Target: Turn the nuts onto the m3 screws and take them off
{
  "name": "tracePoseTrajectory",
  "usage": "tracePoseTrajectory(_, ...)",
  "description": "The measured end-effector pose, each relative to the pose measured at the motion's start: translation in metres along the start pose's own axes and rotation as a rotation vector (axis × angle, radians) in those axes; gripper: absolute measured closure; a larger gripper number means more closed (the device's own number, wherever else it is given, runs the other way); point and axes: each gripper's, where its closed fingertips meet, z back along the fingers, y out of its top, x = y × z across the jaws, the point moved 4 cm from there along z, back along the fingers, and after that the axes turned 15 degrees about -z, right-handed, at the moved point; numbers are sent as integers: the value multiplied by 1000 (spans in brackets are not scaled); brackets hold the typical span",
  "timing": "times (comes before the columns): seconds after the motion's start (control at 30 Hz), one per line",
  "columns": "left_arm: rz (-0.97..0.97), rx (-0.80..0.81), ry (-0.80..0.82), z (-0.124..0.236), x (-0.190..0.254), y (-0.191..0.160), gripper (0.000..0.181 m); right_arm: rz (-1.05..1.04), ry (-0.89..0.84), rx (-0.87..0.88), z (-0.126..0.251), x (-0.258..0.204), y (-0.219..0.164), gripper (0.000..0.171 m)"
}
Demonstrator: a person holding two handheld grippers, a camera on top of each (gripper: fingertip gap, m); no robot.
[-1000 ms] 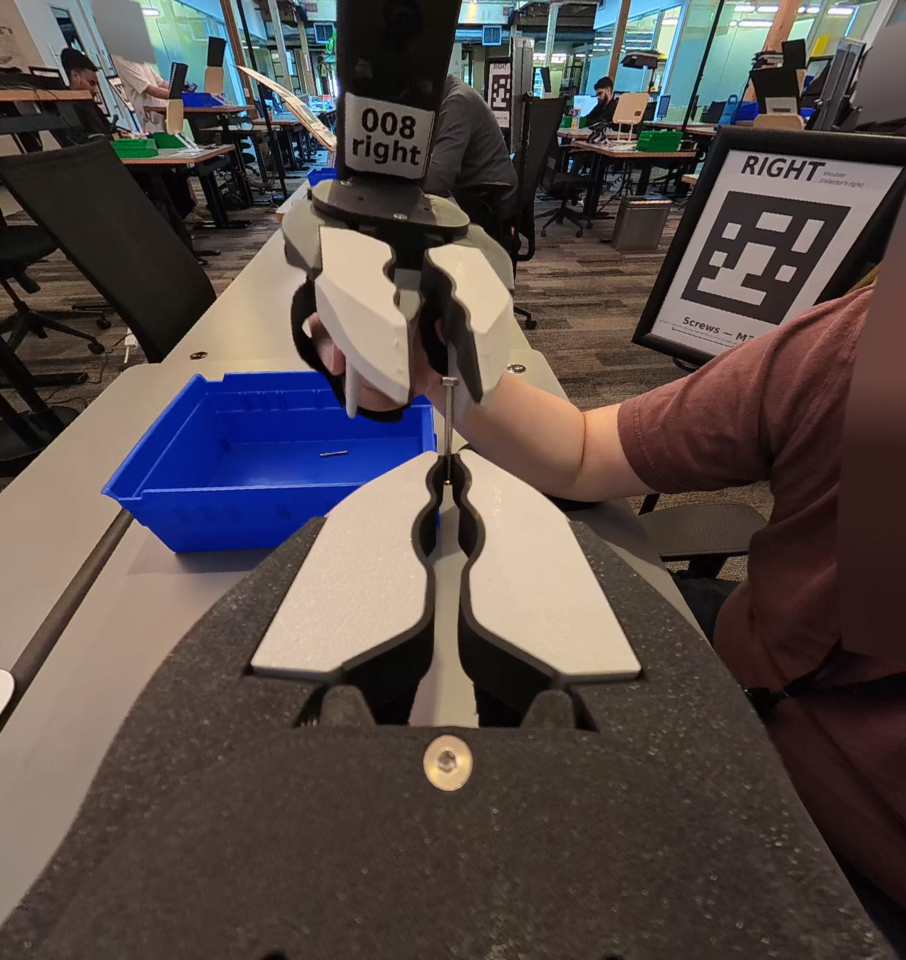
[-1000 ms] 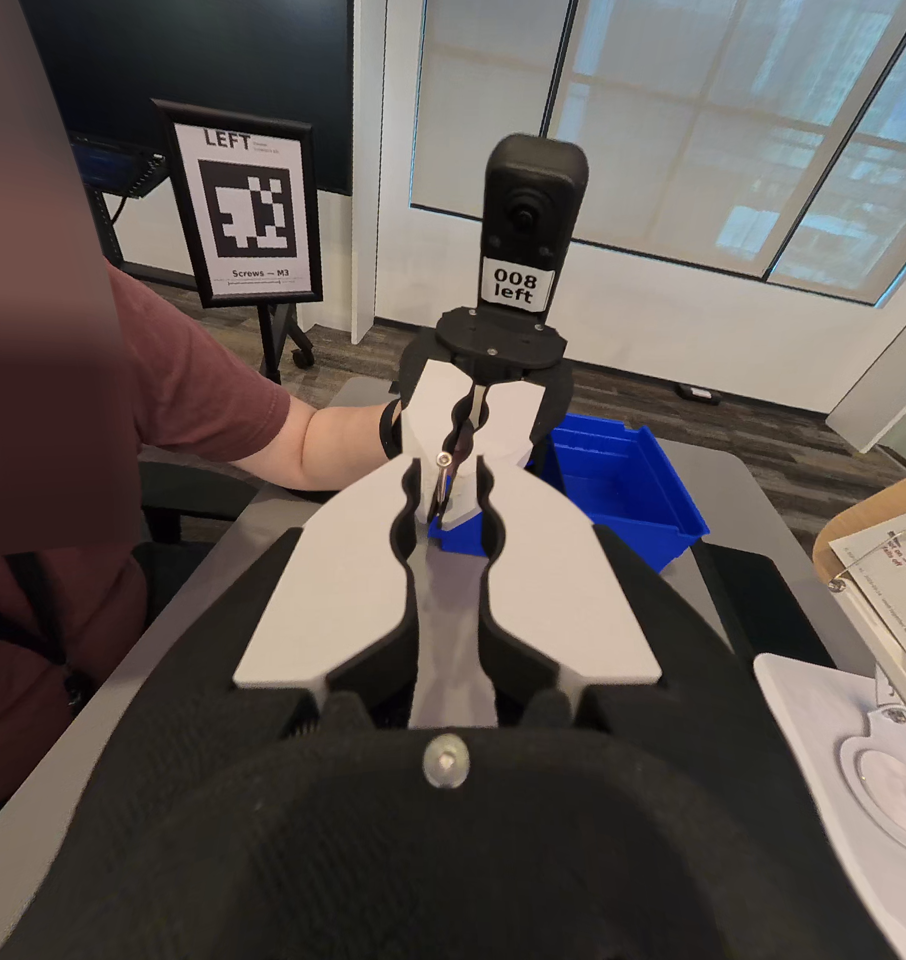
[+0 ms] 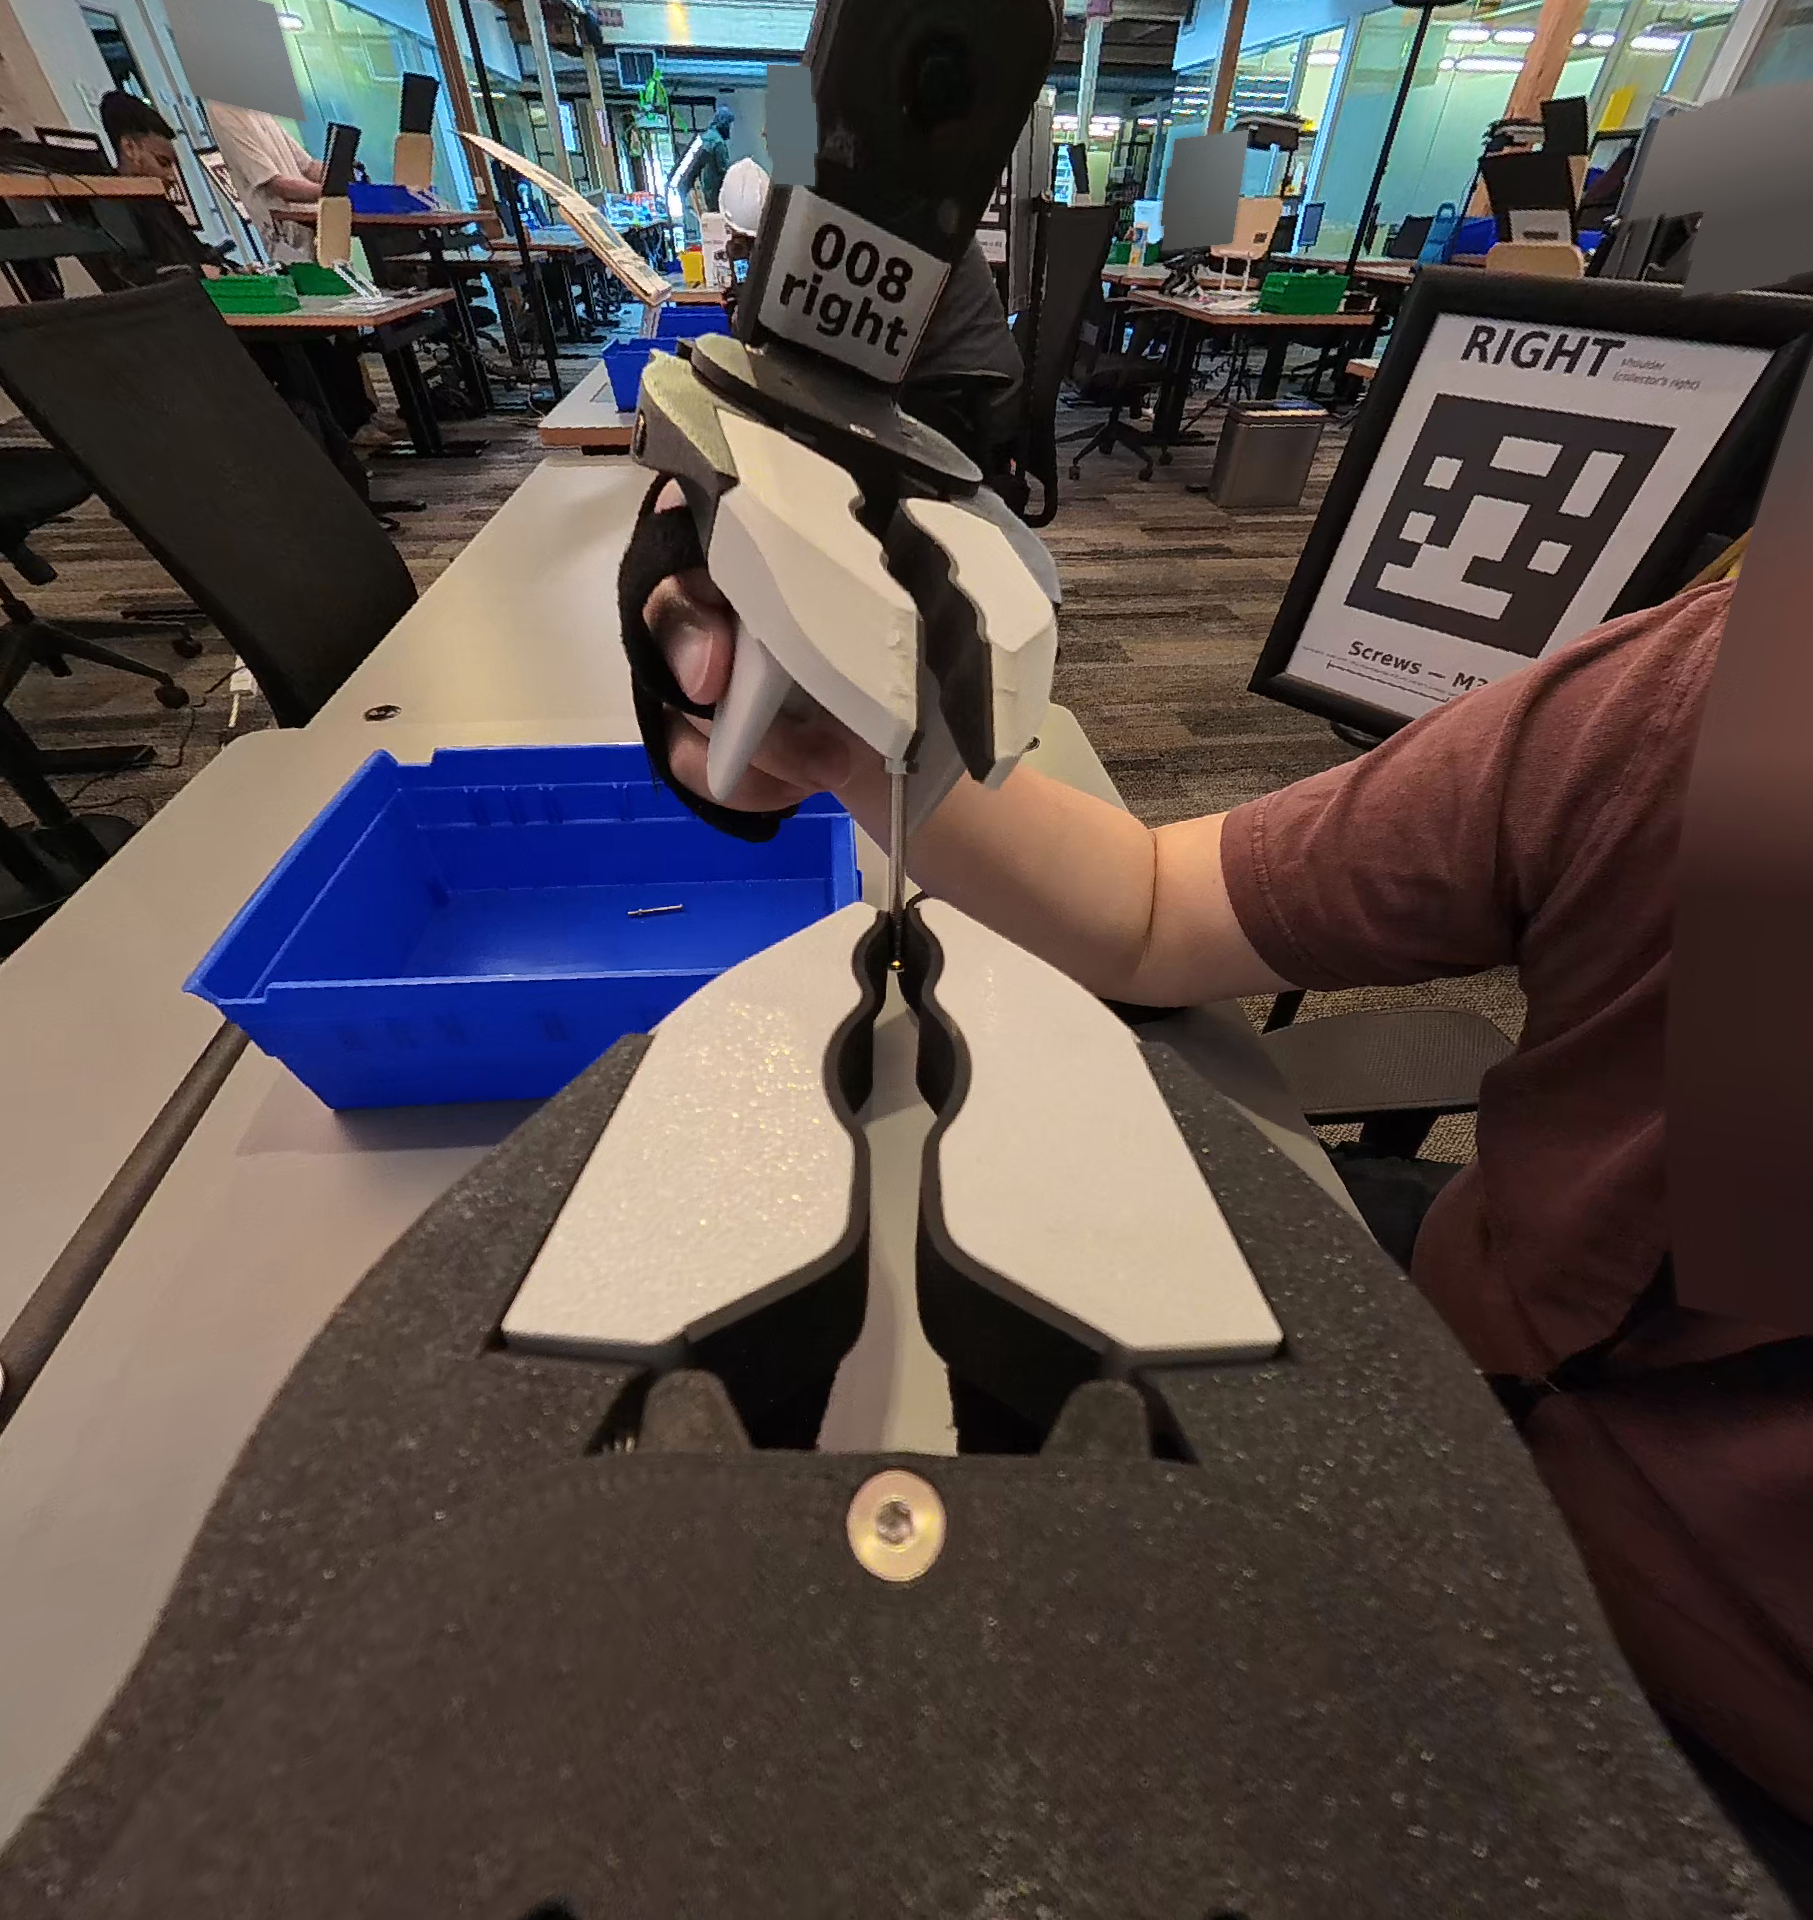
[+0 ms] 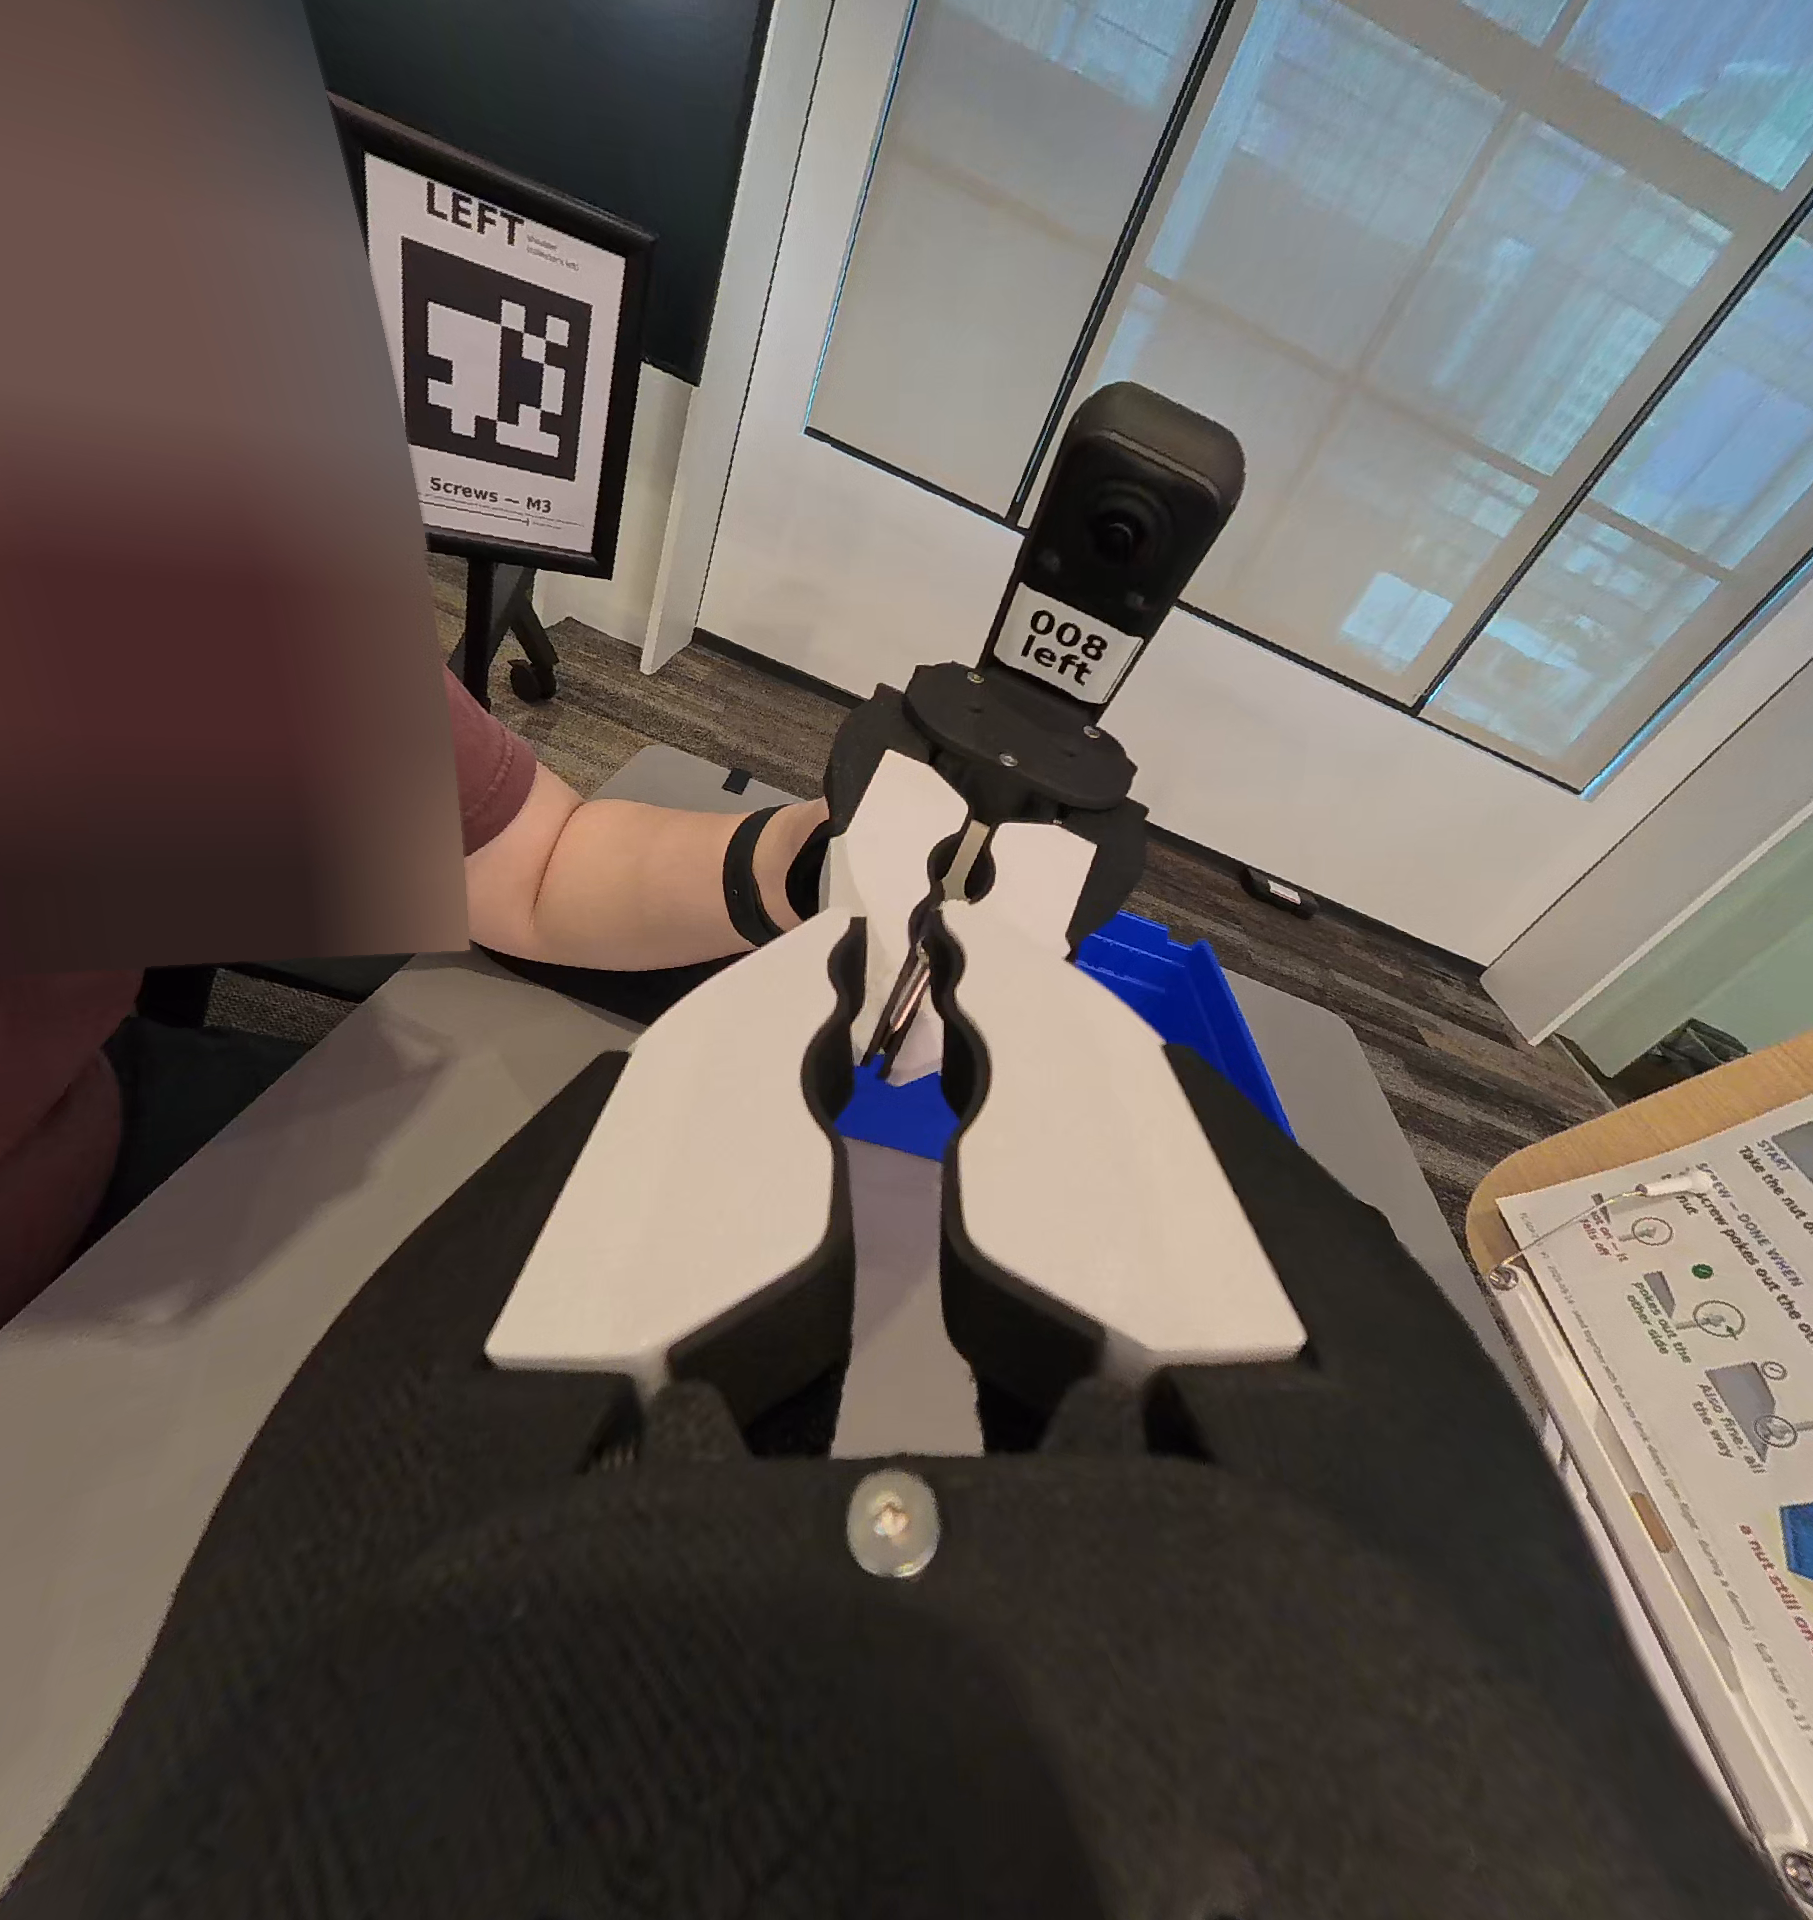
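A thin M3 screw [image 3: 897, 842] stands upright between the two grippers. My left gripper [image 3: 895, 928] is shut on its lower end, where a small brass glint [image 3: 894, 964] shows between the tips; I cannot tell if it is the nut. My right gripper [image 3: 933, 764] comes down from above, tilted, and is shut on the screw's head. In the right wrist view the screw [image 4: 907, 992] runs slantwise in the notch between my right gripper's tips [image 4: 897, 935], with the left gripper [image 4: 943, 883] just beyond. Both are held above the grey table [image 3: 102, 1039].
A blue bin [image 3: 362, 1039] stands on the table left of the grippers, with one loose screw [image 3: 656, 912] inside; it also shows in the right wrist view [image 4: 1182, 997]. An instruction sheet [image 4: 1712, 1351] lies at the right. Framed marker signs [image 3: 1504, 520] [image 4: 507, 353] stand beside the person's arms. My left and right fingertips are right by each other.
The right gripper's fingers stood apart beside the screw's head; now they are shut on it, and the gripper has tilted. The left gripper still holds the lower end.
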Motion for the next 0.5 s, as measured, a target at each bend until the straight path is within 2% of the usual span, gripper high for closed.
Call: tracePoseTrajectory(0.5, 2, 19, 11, 3, -1, 3, 179, -23, 6, 22, -3, 3, -1, 152)
